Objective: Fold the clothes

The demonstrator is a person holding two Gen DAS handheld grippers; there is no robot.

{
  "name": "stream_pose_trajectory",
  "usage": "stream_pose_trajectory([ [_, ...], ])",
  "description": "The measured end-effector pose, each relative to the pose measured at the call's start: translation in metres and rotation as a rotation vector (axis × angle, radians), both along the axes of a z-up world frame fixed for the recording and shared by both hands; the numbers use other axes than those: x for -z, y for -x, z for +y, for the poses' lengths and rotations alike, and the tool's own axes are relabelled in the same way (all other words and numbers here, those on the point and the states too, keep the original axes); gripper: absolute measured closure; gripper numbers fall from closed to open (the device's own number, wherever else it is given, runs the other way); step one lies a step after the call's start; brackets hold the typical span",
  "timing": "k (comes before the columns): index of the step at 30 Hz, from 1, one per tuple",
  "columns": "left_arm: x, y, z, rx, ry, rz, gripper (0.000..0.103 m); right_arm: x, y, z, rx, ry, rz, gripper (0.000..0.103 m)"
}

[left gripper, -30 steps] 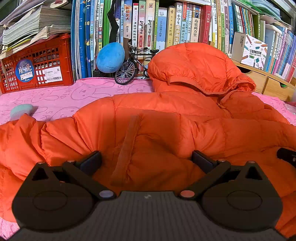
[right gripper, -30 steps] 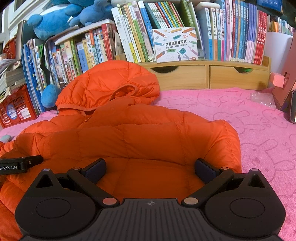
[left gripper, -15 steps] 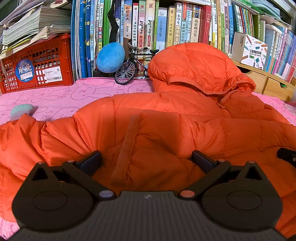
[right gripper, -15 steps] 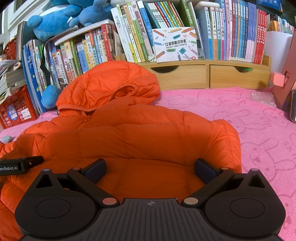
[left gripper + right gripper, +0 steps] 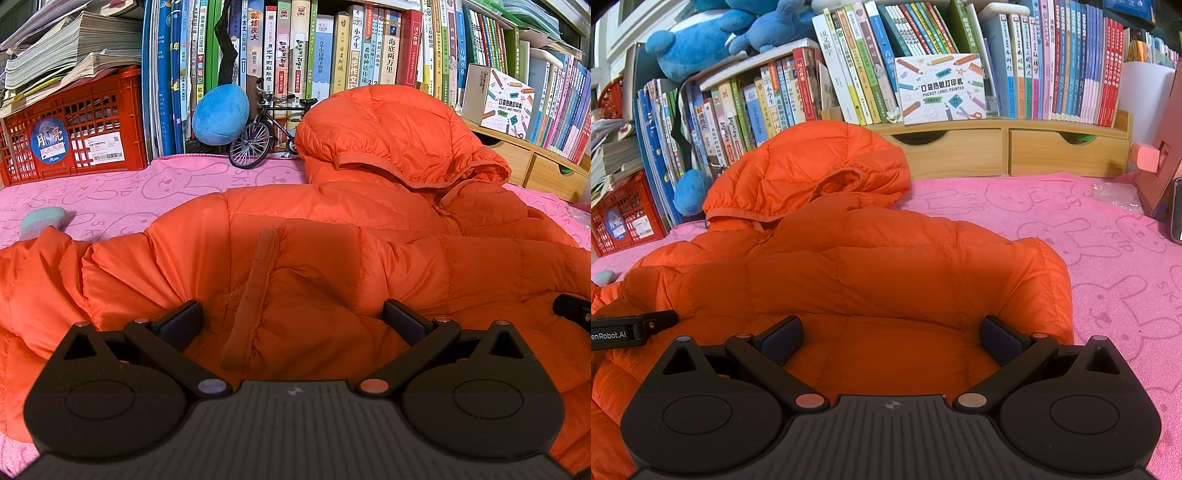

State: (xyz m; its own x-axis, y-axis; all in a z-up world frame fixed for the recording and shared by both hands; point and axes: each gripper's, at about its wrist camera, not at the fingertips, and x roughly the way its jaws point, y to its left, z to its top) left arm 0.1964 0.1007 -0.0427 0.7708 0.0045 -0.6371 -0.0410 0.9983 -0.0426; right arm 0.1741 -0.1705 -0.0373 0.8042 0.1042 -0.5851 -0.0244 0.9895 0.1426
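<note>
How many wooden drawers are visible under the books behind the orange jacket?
2. The left drawer sits just right of the jacket's hood; the right drawer is beside it. More may be hidden.

A pink towel printed with rabbit outlines (image 5: pixel 110 192) is spread over the surface. At its far edge a red plastic crate (image 5: pixel 74 125), a round blue plush ball (image 5: pixel 220 114) and a small black model bicycle (image 5: pixel 266 129) are set before upright books (image 5: pixel 332 48). A white label-printer box (image 5: pixel 940 88) is stood on a wooden drawer unit (image 5: pixel 997 151).
</note>
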Motion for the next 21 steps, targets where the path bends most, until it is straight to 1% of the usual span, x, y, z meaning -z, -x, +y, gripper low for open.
stream_pose_trajectory([
  [21,0.0003,-0.0003,0.0007,0.002,0.003,-0.001,0.000,-0.0005,0.0014,-0.0016,0.000,-0.023,-0.003,0.000],
])
